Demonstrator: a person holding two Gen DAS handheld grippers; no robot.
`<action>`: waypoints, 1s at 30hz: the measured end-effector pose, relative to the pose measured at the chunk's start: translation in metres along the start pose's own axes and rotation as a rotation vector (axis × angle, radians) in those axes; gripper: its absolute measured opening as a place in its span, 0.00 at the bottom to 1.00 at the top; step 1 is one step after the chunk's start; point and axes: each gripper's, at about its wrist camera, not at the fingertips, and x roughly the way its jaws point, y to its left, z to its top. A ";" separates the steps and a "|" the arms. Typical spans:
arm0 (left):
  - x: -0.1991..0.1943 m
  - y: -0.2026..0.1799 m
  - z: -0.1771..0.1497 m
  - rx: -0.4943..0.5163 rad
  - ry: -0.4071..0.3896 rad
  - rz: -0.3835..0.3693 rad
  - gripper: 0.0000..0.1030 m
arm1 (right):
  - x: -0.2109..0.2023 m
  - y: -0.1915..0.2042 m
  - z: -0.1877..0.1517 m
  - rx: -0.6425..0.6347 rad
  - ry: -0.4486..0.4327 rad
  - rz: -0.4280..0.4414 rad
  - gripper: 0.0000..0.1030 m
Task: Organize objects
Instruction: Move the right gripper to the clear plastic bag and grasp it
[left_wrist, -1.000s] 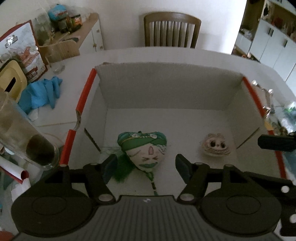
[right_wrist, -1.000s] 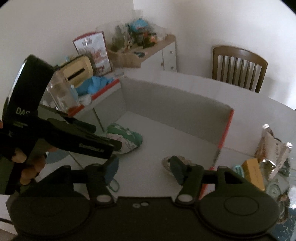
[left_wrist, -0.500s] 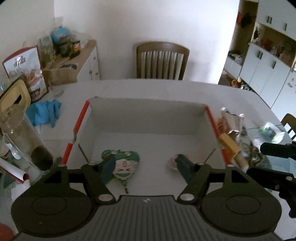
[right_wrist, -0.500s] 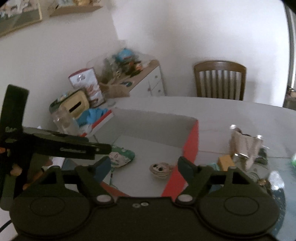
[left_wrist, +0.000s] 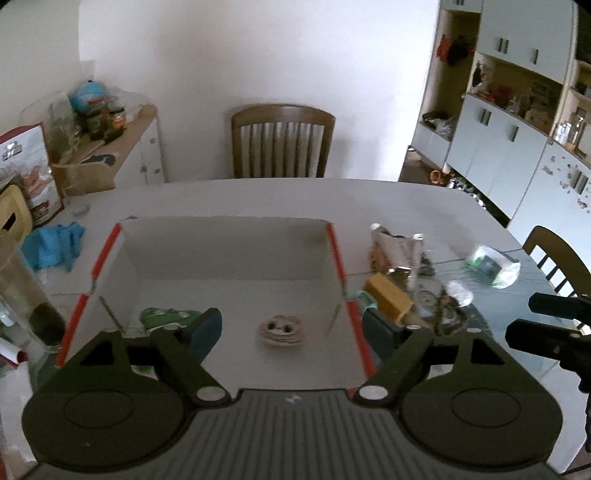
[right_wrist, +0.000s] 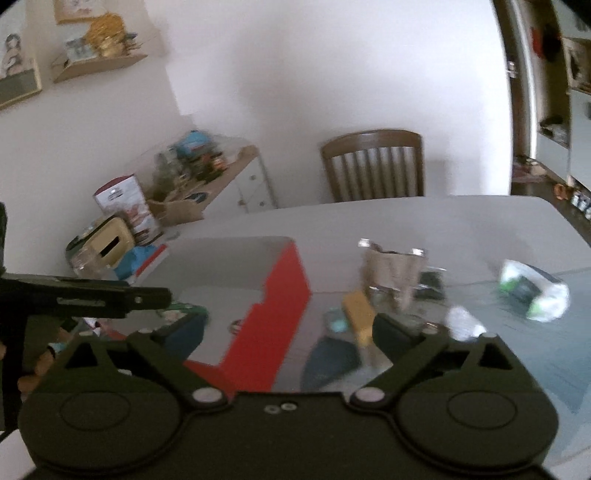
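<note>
Hovering w/ both tools agape: left tool (left_wrist: 291, 328) over box (left_wrist: 225, 254), right tool (right_wrist: 290, 330) beside.

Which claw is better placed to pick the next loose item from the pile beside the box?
Right, probably. The right claw is open and faces the yellow block and clutter; the left claw, also open, hangs over the box.

I count one open box (left_wrist: 229, 254) on my desk (left_wrist: 258, 195), with two small toys in it: one green plush (left_wrist: 162, 316) and one round pale face (left_wrist: 280, 329). Beside it I see one yellow block (left_wrist: 388, 297), one foil bag (left_wrist: 397, 251), one blue cloth (left_wrist: 51, 245) and two wooden chairs (left_wrist: 282, 140).
</note>
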 end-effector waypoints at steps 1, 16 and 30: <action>0.000 -0.006 0.000 0.004 -0.004 -0.010 0.81 | -0.004 -0.007 -0.002 0.007 -0.002 -0.011 0.96; 0.029 -0.104 -0.008 0.051 -0.001 -0.093 0.83 | -0.046 -0.112 -0.012 0.053 -0.019 -0.190 0.97; 0.082 -0.193 -0.021 0.107 0.052 -0.124 0.83 | -0.036 -0.205 -0.003 0.051 0.020 -0.246 0.96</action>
